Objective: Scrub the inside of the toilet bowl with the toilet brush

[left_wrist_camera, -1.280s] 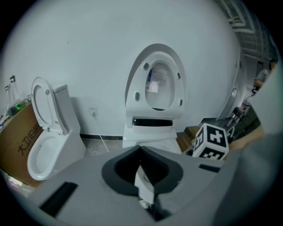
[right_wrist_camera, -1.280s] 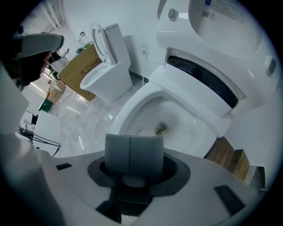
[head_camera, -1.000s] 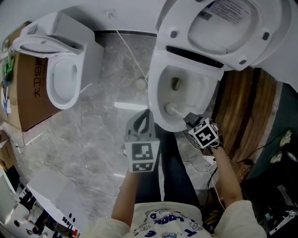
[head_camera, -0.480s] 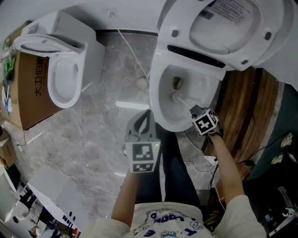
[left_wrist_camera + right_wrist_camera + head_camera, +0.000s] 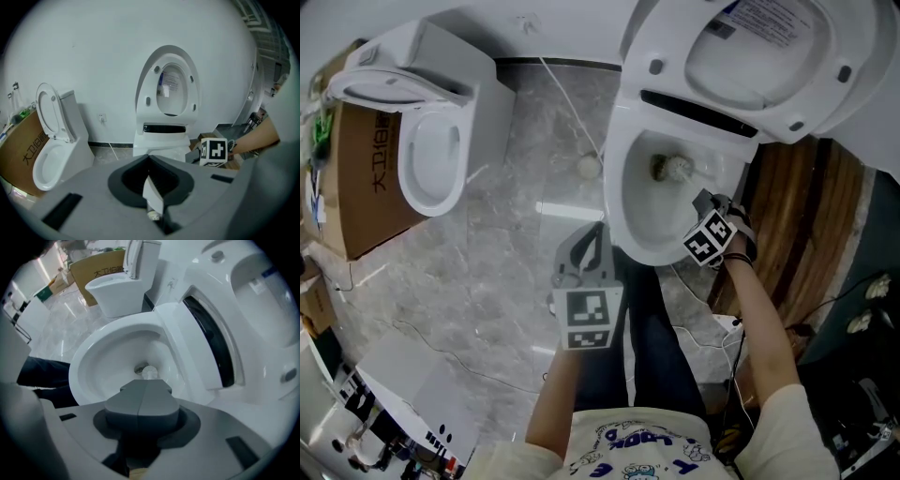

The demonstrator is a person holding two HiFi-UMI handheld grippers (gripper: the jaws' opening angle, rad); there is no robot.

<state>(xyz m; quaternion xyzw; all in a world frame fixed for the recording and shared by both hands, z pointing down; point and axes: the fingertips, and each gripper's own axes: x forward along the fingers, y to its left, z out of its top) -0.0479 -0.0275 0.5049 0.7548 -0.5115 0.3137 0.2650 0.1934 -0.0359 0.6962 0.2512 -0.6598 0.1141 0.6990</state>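
Observation:
The white toilet bowl stands open with its seat and lid raised. The toilet brush's white bristle head lies deep in the bowl beside the drain hole. My right gripper is shut on the toilet brush over the bowl's right rim. In the right gripper view the closed jaws hide the handle, and only the brush head shows past them in the bowl. My left gripper hangs shut and holds nothing, just in front of the bowl's near rim.
A second toilet stands at the left with a cardboard box beside it. A small round object and a thin cable lie on the marble floor between the toilets. Wooden boards lie right of the bowl.
The right gripper has moved away from me along the bowl's right rim. The brush head has swept from the near wall of the bowl to the drain. The left gripper has stayed put.

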